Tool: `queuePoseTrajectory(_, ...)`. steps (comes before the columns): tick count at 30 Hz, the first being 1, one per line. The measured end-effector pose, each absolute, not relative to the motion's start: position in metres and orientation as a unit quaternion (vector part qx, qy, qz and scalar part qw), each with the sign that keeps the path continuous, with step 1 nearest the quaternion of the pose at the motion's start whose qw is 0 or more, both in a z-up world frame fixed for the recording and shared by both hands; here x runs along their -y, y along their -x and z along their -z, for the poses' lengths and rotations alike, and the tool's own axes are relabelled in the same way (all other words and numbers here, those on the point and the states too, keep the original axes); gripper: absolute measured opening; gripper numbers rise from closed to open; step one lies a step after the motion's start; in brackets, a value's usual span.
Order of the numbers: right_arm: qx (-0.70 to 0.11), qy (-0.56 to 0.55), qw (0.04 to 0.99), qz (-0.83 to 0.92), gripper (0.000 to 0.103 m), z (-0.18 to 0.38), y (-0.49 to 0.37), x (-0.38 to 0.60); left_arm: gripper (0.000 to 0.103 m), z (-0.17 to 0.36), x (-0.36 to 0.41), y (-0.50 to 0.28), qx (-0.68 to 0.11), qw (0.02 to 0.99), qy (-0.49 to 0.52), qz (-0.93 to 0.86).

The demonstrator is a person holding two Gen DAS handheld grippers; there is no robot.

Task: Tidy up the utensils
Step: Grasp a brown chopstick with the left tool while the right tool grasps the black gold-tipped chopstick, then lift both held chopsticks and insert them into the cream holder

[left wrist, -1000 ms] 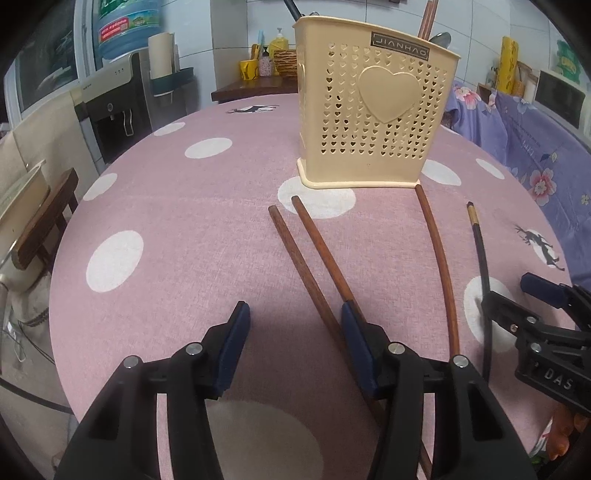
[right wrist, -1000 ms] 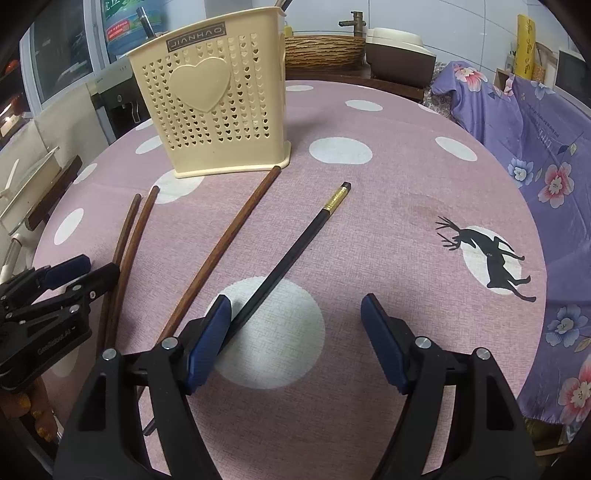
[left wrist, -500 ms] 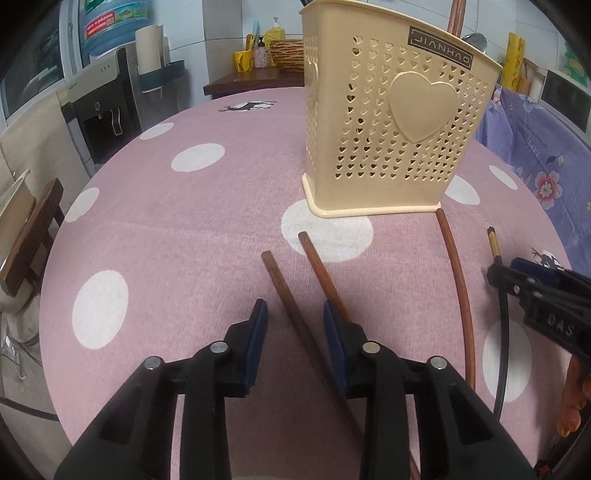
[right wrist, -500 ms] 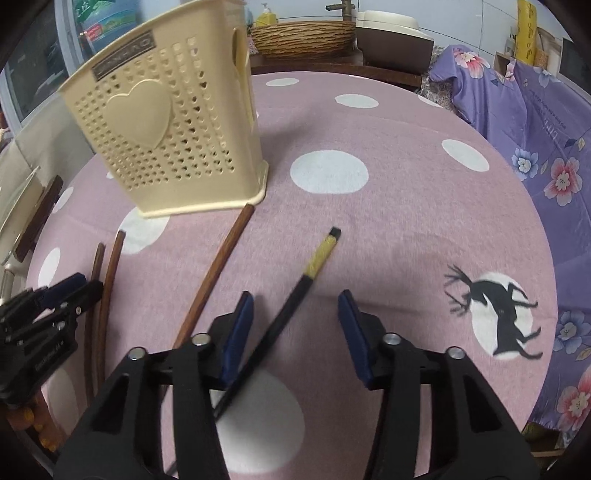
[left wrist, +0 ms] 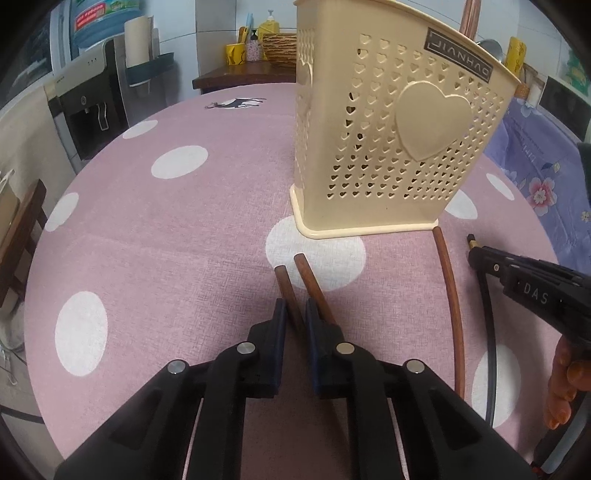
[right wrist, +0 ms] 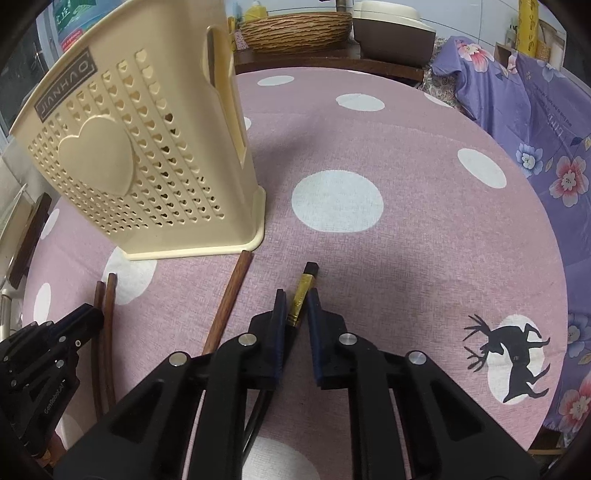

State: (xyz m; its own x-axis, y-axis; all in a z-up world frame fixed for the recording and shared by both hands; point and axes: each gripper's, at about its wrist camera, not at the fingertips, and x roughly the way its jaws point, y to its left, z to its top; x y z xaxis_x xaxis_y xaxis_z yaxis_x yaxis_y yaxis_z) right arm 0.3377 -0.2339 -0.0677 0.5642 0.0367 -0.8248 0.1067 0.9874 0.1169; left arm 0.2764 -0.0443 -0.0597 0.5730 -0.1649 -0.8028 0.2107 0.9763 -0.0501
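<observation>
Four chopsticks on the pink dotted tablecloth point(left wrist: 177, 236), all lying in front of the cream utensil holder point(left wrist: 391, 147): three brown wood, one black with a gold band.

Left brown chopstick point(left wrist: 284, 284) sits between the left gripper point(left wrist: 294, 314) pads; jaws are closing on it, pads right against its sides. Second brown chopstick point(left wrist: 308, 275) lies just beside it, passing outside and under the right-hand pad, tips nearly level. Third brown chopstick point(left wrist: 448, 291) lies further right on its own, its far tip touching or almost touching the holder's base rim.

Black chopstick point(right wrist: 304, 291) runs between the right gripper point(right wrist: 297, 308) pads at the gold band; jaws closing on it, black tip poking out ahead. The third brown stick lies just left of that gripper, clear of the pads.

Holder stands upright directly ahead of both grippers, perforated with hearts, a big heart on the front, some utensils already standing inside. Nothing between sticks and holder.

Around: wicker basket point(right wrist: 295, 27) and water dispenser point(left wrist: 88, 107) behind the table, purple floral cloth point(right wrist: 535, 122) at right. A hand point(left wrist: 563, 387) shows under the right gripper in the left view.
</observation>
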Motion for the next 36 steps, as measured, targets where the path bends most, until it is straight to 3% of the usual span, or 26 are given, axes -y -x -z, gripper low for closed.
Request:
queuePoseTrajectory(17, -0.434, -0.163, 0.886, -0.022, 0.008, 0.057, -0.328, 0.256, 0.009, 0.042, 0.035, -0.271, -0.426, 0.895, 0.051, 0.126)
queuePoseTrajectory(36, -0.270, -0.138, 0.949, -0.086, 0.008, -0.075, -0.241, 0.268, 0.008, -0.073, 0.004, -0.211, -0.280, 0.942, 0.064, 0.173)
